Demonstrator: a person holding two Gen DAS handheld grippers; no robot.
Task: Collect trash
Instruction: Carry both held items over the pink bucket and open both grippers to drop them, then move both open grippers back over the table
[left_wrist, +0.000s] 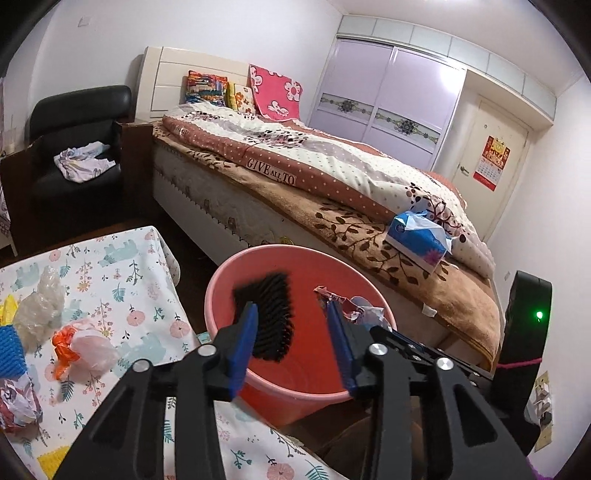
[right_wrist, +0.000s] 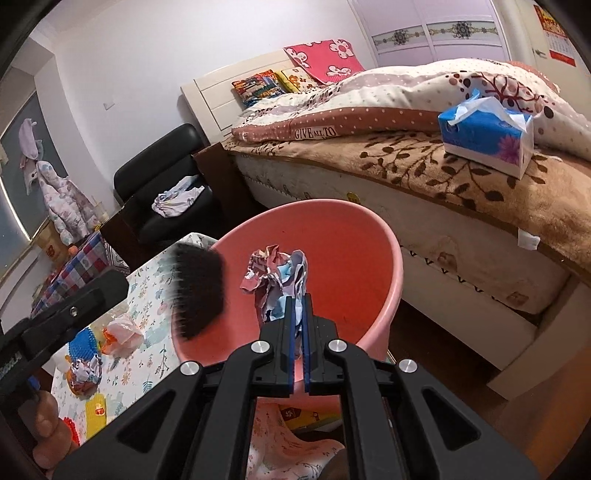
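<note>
1. The right hand-held gripper (right_wrist: 299, 299) is clamped on a crumpled paper ball (right_wrist: 275, 282). It holds the ball right over the pink bin (right_wrist: 384, 266), probably so the ball can drop straight in.
2. The left hand-held gripper (left_wrist: 291, 325) has its fingers apart and holds nothing. A black foam piece (left_wrist: 269, 314) hangs above the bin, looking loose.
3. The bin sits between the desk (left_wrist: 122, 266) and the bed (left_wrist: 332, 177), close to the trash, so each trip is short.
4. More trash waits on the desk: a pink plastic bag (left_wrist: 90, 350), a clear plastic wad (left_wrist: 38, 306) and another paper ball (left_wrist: 18, 404).
</note>
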